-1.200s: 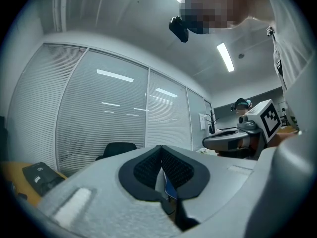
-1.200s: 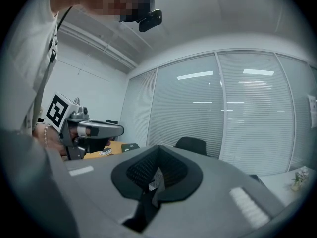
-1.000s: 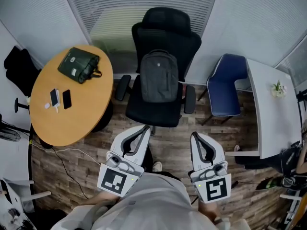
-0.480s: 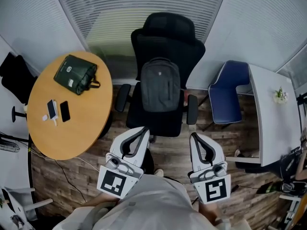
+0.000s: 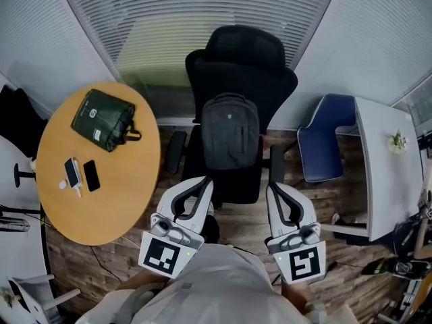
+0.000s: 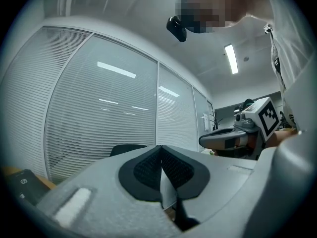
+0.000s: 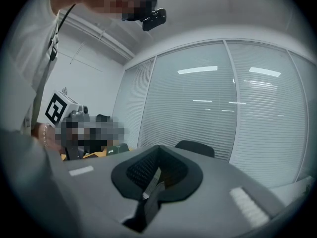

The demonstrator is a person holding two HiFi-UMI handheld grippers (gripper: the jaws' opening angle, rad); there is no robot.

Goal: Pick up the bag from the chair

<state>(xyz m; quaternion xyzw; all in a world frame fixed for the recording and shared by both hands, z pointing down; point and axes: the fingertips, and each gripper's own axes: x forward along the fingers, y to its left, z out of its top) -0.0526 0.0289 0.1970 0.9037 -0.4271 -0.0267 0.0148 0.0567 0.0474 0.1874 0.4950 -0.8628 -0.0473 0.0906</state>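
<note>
A grey backpack [image 5: 231, 139] stands upright on the seat of a black office chair [image 5: 241, 63], leaning against its backrest. My left gripper [image 5: 203, 183] and right gripper [image 5: 274, 190] are held side by side just short of the chair's front edge, below the backpack and apart from it. Both are shut with nothing between the jaws. In the left gripper view the shut gripper [image 6: 161, 151] points up at the window blinds, with the chair's headrest [image 6: 126, 148] just above it. The right gripper view shows its shut gripper [image 7: 158, 151] and the same headrest [image 7: 196, 148].
A round wooden table [image 5: 125, 181] at the left carries a green bag [image 5: 102, 119] and two phones [image 5: 90, 175]. A blue chair [image 5: 325, 147] and a white desk [image 5: 381, 174] with a small plant [image 5: 397, 141] stand at the right. Window blinds [image 5: 196, 19] run behind.
The chair and backpack have drawn nearer and sit lower in the head view as the person stepped forward. Both grippers stay shut in the same place before the body.
</note>
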